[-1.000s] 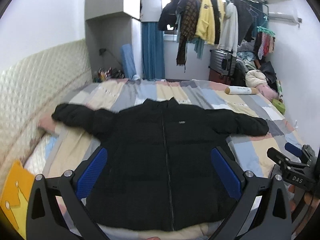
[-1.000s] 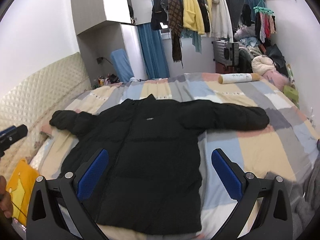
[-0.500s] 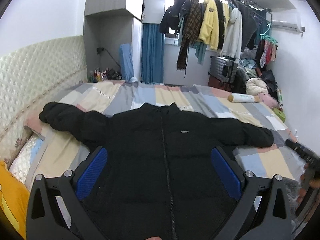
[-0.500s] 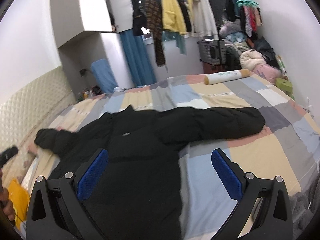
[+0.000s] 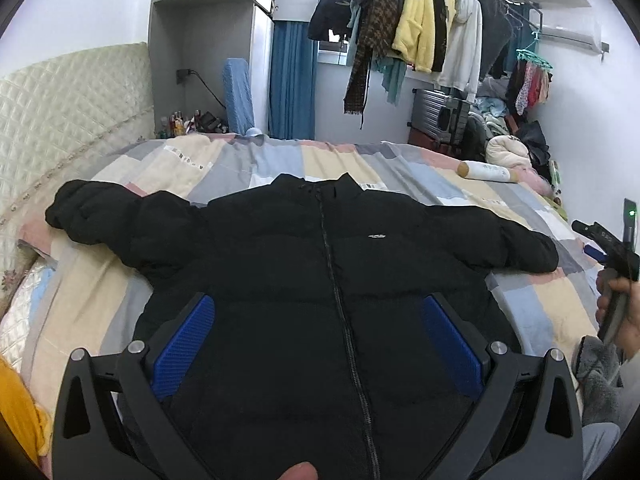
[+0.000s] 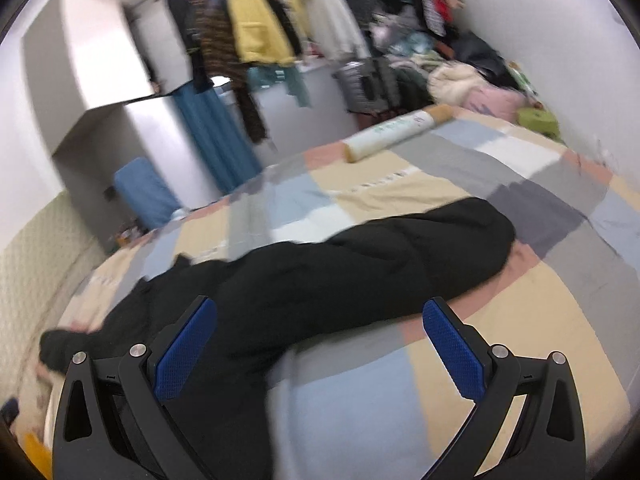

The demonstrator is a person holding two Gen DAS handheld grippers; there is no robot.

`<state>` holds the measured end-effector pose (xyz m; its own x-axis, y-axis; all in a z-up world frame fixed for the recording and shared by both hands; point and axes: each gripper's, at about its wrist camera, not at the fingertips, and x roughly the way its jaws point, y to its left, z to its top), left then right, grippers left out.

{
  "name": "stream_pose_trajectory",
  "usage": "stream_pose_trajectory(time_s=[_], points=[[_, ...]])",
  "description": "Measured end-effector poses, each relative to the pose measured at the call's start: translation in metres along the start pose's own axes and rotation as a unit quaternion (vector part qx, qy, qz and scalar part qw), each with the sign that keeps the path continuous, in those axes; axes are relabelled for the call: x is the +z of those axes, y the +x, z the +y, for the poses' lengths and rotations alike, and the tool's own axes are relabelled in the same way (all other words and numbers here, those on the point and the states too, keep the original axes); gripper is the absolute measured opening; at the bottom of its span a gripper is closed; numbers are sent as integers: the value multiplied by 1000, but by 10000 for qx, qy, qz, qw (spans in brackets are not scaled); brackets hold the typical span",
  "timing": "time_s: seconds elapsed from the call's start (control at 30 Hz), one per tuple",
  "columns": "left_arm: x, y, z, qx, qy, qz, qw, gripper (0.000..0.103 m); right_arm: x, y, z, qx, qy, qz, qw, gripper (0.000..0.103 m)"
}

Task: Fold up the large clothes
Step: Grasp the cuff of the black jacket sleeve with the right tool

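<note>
A black puffer jacket (image 5: 304,280) lies flat and zipped on the patchwork bed cover (image 5: 248,160), both sleeves spread out sideways. My left gripper (image 5: 320,344) is open and empty, held above the jacket's lower front. My right gripper (image 6: 320,344) is open and empty, tilted, above the jacket's right sleeve (image 6: 400,264). The right gripper also shows at the right edge of the left wrist view (image 5: 608,244), beyond the sleeve cuff (image 5: 536,252).
A quilted cream headboard (image 5: 72,100) is at the left. A rail of hanging clothes (image 5: 416,28) and a suitcase (image 5: 440,116) stand behind the bed. A white bolster roll (image 6: 396,132) lies at the bed's far right. A yellow cushion (image 5: 20,408) is at the near left.
My right gripper has swung right and tilted, from over the jacket body to over the right sleeve. My left gripper has moved in slightly closer over the jacket front.
</note>
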<state>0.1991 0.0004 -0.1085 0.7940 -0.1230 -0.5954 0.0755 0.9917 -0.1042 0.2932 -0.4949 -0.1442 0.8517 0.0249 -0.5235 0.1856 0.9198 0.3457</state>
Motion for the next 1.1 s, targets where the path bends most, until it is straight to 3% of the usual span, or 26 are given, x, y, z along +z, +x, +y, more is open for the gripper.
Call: stream_pose_trajectory(time_s=[0.13,0.27,0.5,0.77,0.9,1.0,1.07,1.1], points=[[-9,20,13,40,-229,60,9997,103,9,38,-61,186,645,173,9976,103],[-18,46,25,-52,-435,279,9986,103,14,66,-117,90,1333,122,9910,103],[-33,78,24,214,-419,560,9973,103,0,130,-196,-302,2560,150,9661,98],[-37,100,24,453,-433,601,9962,103,11,162,-225,-411,2658,-723,9604,92],[-39,111,29,511,-516,619,9954,103,27,176,-229,-372,2504,-860,9636,79],[-39,115,32,574,-563,640,9947,103,33,175,-229,-390,2391,-960,9654,56],[-38,115,34,641,-567,615,9944,103,38,176,-226,-362,2295,-900,9685,31],[-38,114,34,658,-561,599,9944,103,41,176,-224,-295,2256,-877,9698,27]])
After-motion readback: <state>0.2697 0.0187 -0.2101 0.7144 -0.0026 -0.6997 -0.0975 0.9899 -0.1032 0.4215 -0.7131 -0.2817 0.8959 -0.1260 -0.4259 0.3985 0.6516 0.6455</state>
